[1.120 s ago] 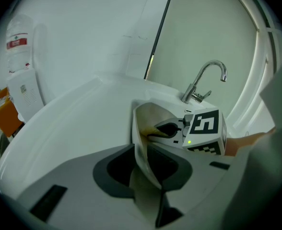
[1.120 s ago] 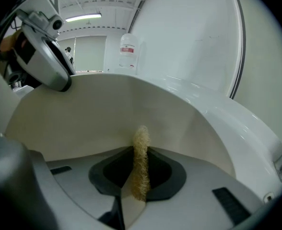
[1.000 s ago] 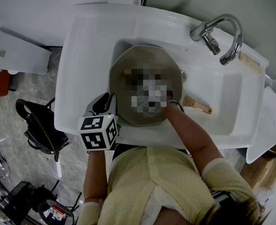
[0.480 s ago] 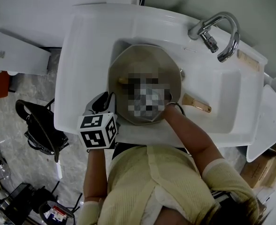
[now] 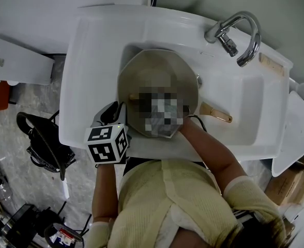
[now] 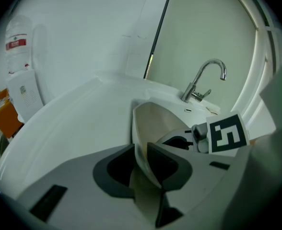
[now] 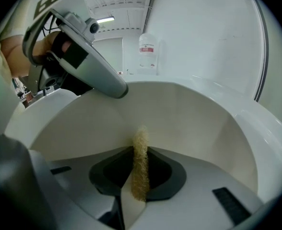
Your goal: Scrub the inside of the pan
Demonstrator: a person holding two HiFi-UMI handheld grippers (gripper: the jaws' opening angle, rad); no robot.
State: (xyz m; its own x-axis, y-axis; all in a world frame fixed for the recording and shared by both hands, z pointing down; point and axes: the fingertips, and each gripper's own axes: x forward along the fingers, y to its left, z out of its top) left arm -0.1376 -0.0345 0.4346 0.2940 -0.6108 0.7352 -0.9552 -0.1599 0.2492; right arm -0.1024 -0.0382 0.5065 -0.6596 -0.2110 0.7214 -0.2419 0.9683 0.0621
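The pan (image 5: 152, 68), beige inside, lies in the white sink (image 5: 87, 61), its wooden handle (image 5: 217, 115) pointing right. My left gripper (image 5: 119, 109) is shut on the pan's near-left rim; the left gripper view has the rim (image 6: 140, 147) clamped between the jaws of that gripper (image 6: 141, 163). My right gripper (image 7: 140, 174) is inside the pan (image 7: 189, 114), shut on a tan fibrous scrubber (image 7: 140, 162) whose tip touches the pan's wall. In the head view a mosaic patch hides the right gripper; only the scrubber's end (image 5: 133, 97) shows.
A chrome faucet (image 5: 240, 32) arches over the sink's far right corner. A black bag (image 5: 43, 138) sits on the floor to the left, beside a white unit (image 5: 17, 61). A wall bottle (image 7: 147, 49) shows beyond the pan's edge.
The right gripper and the scrubber have slid across the pan's inside toward the near side. The left gripper has kept its hold on the rim.
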